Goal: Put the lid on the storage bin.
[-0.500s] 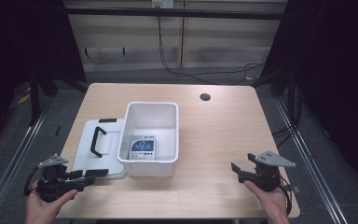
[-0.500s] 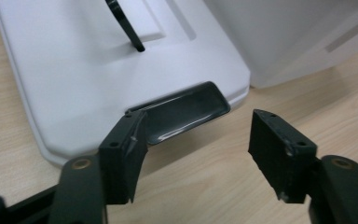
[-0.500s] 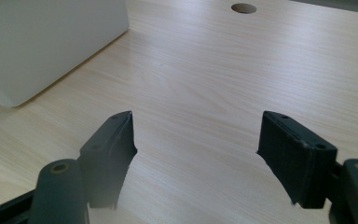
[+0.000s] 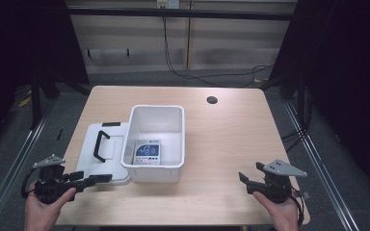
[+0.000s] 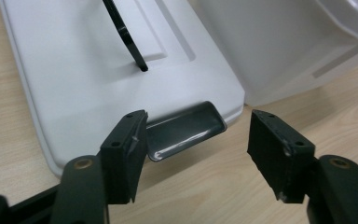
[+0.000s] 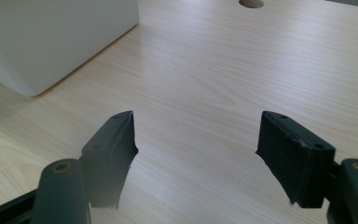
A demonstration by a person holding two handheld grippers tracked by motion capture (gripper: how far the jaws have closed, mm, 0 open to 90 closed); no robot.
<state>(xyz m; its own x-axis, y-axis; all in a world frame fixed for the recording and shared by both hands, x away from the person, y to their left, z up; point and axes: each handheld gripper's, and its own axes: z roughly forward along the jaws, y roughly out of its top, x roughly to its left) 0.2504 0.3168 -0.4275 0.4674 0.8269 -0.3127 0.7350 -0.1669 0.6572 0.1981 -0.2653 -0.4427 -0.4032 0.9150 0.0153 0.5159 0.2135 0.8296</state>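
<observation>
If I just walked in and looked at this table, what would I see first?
First, the open white plastic bin in the middle of the light wooden table, with a small blue-and-white box lying inside. Beside it on its left lies the flat white lid with a black handle. The left gripper, jaws open, points at the lid's dark grey latch, while the right gripper waits open over bare wood.

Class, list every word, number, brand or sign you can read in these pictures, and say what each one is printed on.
Nothing can be read.
Blue-and-white packet inside the white bin: it carries a blue graphic and lines of print, all too small and blurred to read.
White lid, both grippers and the table: no print that can be made out.
</observation>
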